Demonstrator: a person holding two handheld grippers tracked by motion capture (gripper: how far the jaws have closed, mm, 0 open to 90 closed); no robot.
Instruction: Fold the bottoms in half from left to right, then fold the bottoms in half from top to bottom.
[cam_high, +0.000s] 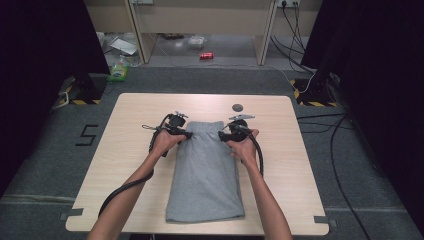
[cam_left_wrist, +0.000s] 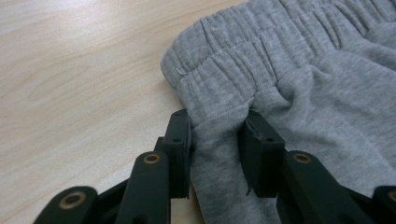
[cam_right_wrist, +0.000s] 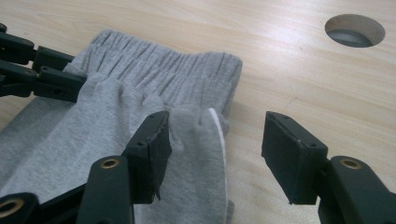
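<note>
Folded grey sweatpants (cam_high: 205, 170) lie lengthwise on the wooden table (cam_high: 125, 150), with the elastic waistband at the far end. My left gripper (cam_high: 186, 134) sits at the waistband's left corner. In the left gripper view its jaws (cam_left_wrist: 216, 119) pinch a raised fold of the grey fabric (cam_left_wrist: 303, 70) just below the elastic. My right gripper (cam_high: 223, 135) is at the waistband's right corner. Its jaws (cam_right_wrist: 217, 126) stand apart: one pad touches a bunched ridge of the sweatpants (cam_right_wrist: 116, 102), the other hovers over bare wood. The left gripper (cam_right_wrist: 51, 70) shows at the far left there.
A round cable hole (cam_high: 238, 107) is in the table just beyond the right gripper, also seen as the hole (cam_right_wrist: 355, 30) in the right gripper view. Bare wood lies on both sides of the garment. Cables, black stands and clutter are on the floor beyond the table.
</note>
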